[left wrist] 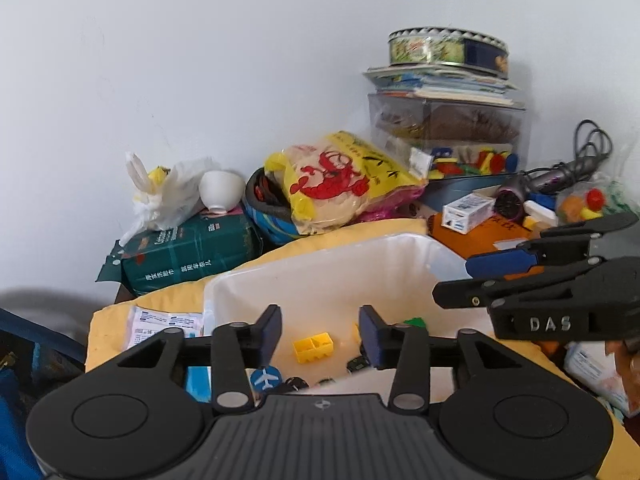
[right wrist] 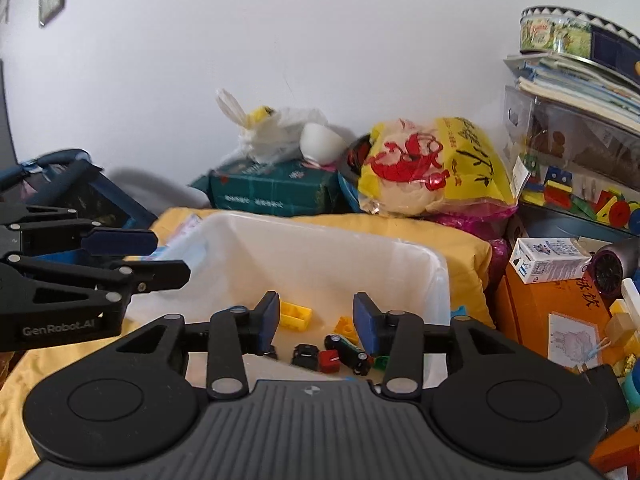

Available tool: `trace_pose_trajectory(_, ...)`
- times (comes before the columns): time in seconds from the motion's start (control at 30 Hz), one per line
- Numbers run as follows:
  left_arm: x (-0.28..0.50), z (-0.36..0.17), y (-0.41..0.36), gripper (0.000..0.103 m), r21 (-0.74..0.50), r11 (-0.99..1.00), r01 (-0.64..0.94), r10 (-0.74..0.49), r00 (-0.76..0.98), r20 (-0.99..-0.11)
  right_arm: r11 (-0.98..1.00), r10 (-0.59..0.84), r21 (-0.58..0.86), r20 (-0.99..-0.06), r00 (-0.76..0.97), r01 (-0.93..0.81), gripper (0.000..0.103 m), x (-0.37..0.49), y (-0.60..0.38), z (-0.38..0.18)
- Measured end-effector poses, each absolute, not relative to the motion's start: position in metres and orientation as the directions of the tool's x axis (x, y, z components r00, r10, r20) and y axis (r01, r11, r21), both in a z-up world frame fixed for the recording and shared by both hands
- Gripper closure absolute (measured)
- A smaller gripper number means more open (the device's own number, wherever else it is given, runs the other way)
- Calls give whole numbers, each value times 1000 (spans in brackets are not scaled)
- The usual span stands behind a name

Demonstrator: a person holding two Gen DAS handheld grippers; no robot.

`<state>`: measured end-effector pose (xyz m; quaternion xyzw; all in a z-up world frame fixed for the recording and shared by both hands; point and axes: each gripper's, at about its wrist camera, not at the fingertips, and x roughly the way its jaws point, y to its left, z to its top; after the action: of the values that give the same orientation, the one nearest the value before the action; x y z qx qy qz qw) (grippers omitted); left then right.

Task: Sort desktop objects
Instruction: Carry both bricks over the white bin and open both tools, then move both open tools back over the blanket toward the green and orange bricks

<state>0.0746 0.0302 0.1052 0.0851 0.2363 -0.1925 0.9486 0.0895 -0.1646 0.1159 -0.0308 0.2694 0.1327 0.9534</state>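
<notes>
Both the left gripper (left wrist: 319, 334) and right gripper (right wrist: 316, 322) hang half-open and empty over the white bin (right wrist: 320, 240) holding the toy bricks (right wrist: 295, 315), so crowding could bump them together.

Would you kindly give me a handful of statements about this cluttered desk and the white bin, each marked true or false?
1. A yellow brick lies inside the white bin. True.
2. The left gripper clamps the yellow brick. False: its jaws stand apart, nothing between them.
3. A white bowl rests on the green tissue pack. True.
4. The round tin sits inside the bin. False: it tops the book stack.
5. The right gripper is open. True.
</notes>
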Motion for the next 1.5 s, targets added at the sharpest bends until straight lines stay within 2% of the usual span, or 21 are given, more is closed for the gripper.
trace_pose_trajectory(0.17,35,97,34,53,102,895,434,-327,795,-511,948,276,5,-517,810,-320,54,45,-165,109)
trace_pose_trajectory(0.3,10,80,39,52,49,897,440,-346,766,-542,938,293,2,-538,790,-346,46,17,-164,95)
trace_pose_trajectory(0.37,2,66,39,48,32,900,436,-342,748,-569,936,289,4,-576,765,-351,44,8,-162,80)
trace_pose_trajectory(0.57,-17,20,31,47,-17,897,442,-345,675,-653,942,278,58,-683,675,-329,45,0,-164,39)
trace_pose_trajectory(0.73,-27,-2,28,47,-58,897,438,-346,615,-709,935,326,149,-714,620,-321,45,-3,-165,18)
trace_pose_trajectory(1.43,-33,-22,23,49,-12,880,474,-315,564,-764,936,280,79,-761,586,-344,47,-14,-155,-2)
trace_pose_trajectory(1.5,-32,-23,24,49,-13,884,468,-309,561,-768,939,257,54,-764,592,-339,51,-12,-153,-3)
